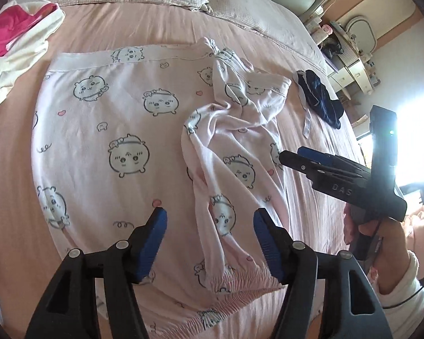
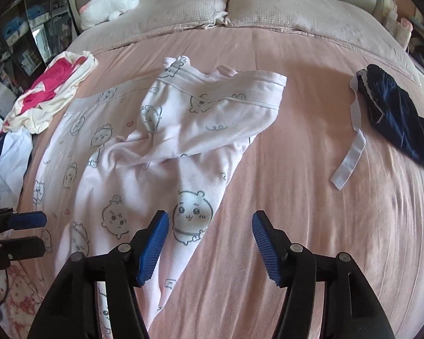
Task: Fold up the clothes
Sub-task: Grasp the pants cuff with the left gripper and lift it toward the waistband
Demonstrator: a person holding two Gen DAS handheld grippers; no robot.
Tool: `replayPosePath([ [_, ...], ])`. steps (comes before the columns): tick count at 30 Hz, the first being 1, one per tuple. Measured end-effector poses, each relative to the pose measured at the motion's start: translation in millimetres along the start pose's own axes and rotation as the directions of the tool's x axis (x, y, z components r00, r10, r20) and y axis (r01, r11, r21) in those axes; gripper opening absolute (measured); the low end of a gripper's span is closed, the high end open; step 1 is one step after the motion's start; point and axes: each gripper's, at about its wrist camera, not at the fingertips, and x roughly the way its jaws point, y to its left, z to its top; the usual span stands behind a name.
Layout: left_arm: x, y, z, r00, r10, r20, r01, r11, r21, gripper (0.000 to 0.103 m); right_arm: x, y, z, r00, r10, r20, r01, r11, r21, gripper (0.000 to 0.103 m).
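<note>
Pale pink pajama pants [image 1: 121,130] printed with cartoon animals lie on the pink bed; they also show in the right wrist view [image 2: 166,147]. One leg lies flat; the other [image 1: 234,130] is bunched and twisted over it. The elastic waistband [image 1: 234,285] is nearest me. My left gripper [image 1: 210,220] is open and empty, hovering over the pants near the waistband. My right gripper [image 2: 210,220] is open and empty above the pants' right edge and the bare sheet. It also appears in the left wrist view [image 1: 296,155], beside the bunched leg.
A pink and cream garment [image 2: 53,90] lies at the bed's left. A dark navy garment [image 2: 398,124] with a white strap lies at the right. Two pillows [image 2: 240,5] and a white plush toy [image 2: 113,2] sit at the head. A white garment [image 2: 5,163] lies at the left edge.
</note>
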Motion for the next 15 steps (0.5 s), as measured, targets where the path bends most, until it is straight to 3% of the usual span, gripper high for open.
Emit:
replayPosePath([
  [5,35,-14,18,0.999,0.0,-0.035,0.003,0.995,0.096,0.059,10,-11,-1,1.0,0.025,0.0,-0.025,0.998,0.05,0.065],
  [7,45,-17,19,0.998,-0.026,-0.059,0.032,0.994,0.107,0.006,13,-15,0,1.0,0.025,-0.003,-0.024,0.998,0.065,0.065],
  [11,38,-23,17,0.993,-0.109,-0.054,0.114,0.988,0.1,0.004,9,-24,5,0.996,0.078,0.03,-0.081,0.989,0.122,0.065],
  [13,11,-24,15,0.989,-0.145,-0.004,0.144,0.986,0.087,0.004,9,-28,6,0.995,0.099,0.034,-0.103,0.984,0.144,0.065],
  [15,-25,-20,9,0.989,-0.134,0.057,0.13,0.989,0.064,0.004,8,-31,6,0.993,0.11,0.032,-0.114,0.981,0.16,0.065],
])
